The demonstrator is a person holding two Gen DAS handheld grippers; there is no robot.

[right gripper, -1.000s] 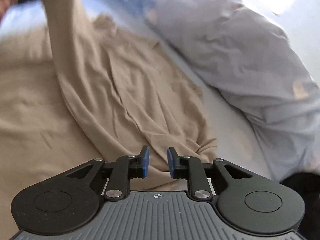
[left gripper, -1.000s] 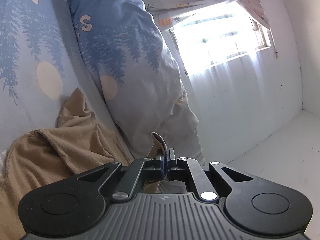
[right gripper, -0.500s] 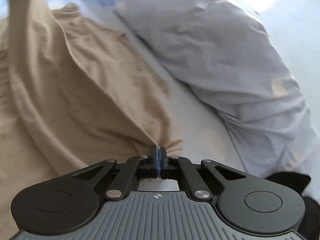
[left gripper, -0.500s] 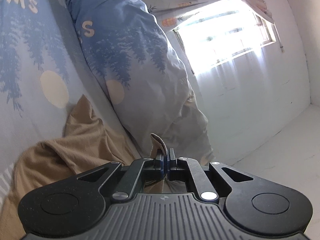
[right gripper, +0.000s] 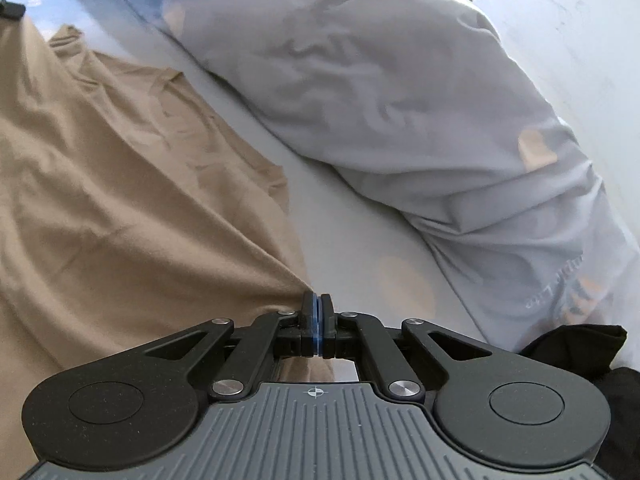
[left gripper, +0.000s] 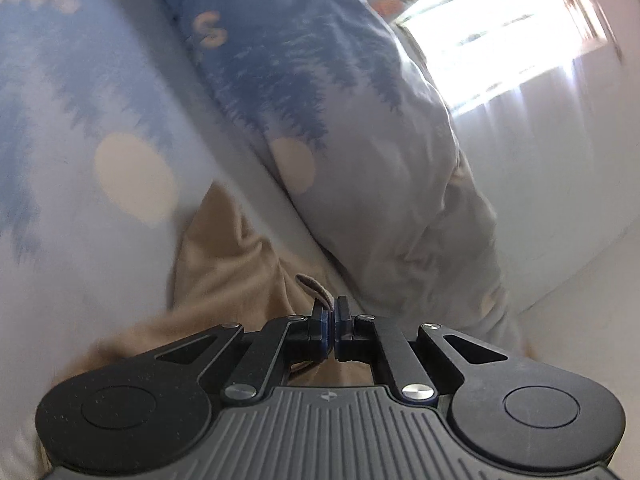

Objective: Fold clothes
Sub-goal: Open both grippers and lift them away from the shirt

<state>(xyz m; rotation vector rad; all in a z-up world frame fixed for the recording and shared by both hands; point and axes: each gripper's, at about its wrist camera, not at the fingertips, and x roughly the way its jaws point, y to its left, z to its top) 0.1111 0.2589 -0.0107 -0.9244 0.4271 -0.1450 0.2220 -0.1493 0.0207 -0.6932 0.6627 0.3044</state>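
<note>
Tan garment (right gripper: 120, 208) is lying on the blue bedsheet (right gripper: 340, 224) beside the duvet (right gripper: 400, 100). My right gripper (right gripper: 316, 312) has just pinched its edge; left gripper (left gripper: 330, 318) is still pinching a hem. Both ends held, I'm carrying the fold.

Left gripper (left gripper: 331, 322): my jaws are pinched together on a fold of the tan garment (left gripper: 224, 264), a small loop of its edge poking up between the blue pads (left gripper: 321, 326).
Left pose: I point it slightly below level.
Right gripper (right gripper: 317, 312): my jaws are pressed fully together, clamping the garment's edge where the cloth gathers into the pads.
Right pose: I tilt it more steeply downward.
</note>
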